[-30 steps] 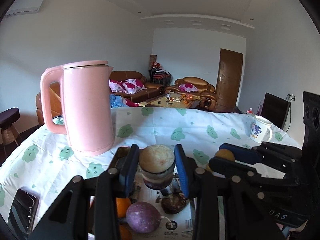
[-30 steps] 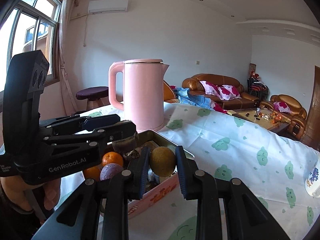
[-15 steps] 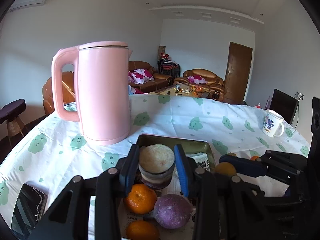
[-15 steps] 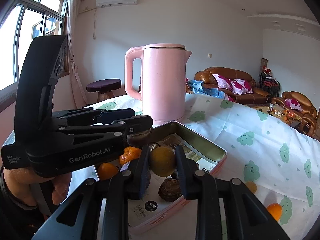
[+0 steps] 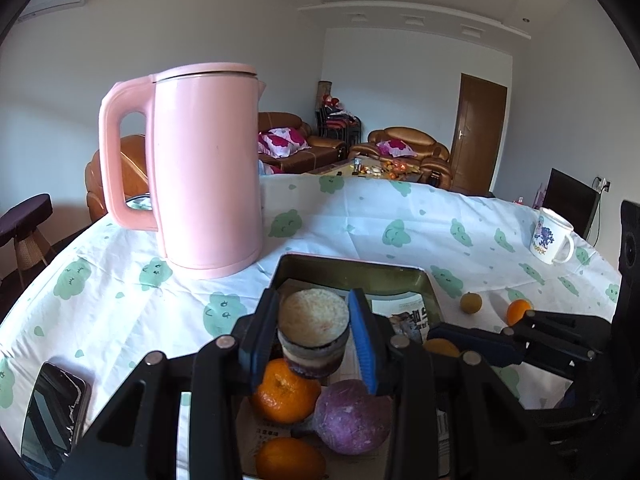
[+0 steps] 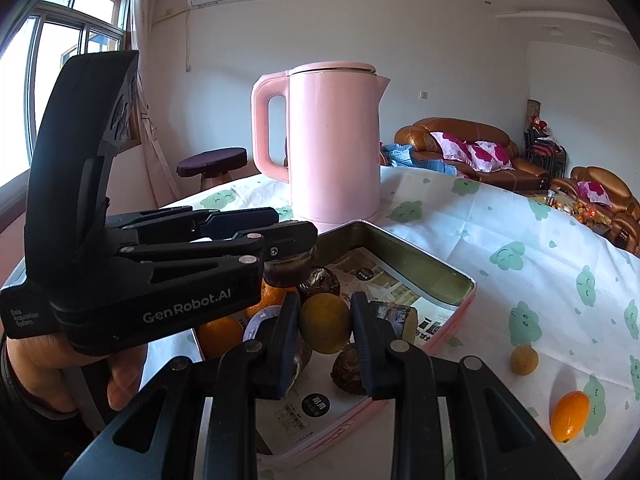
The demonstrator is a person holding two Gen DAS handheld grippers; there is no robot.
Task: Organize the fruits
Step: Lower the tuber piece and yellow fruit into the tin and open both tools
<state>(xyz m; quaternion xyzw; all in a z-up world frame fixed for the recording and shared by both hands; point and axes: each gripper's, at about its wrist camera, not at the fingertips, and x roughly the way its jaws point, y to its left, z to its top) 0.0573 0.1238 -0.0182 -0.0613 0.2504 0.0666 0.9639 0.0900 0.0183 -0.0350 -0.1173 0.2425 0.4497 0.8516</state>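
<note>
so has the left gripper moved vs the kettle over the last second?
Yes. The left gripper, shut on the cut root piece, has come forward and down toward the pink kettle, now over the tin tray.

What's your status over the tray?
Left tongs shut on cut taro chunk; right tongs shut on yellow-green citrus. Both above pink tray. Two fruits loose on tablecloth. Kettle behind, clear.
</note>
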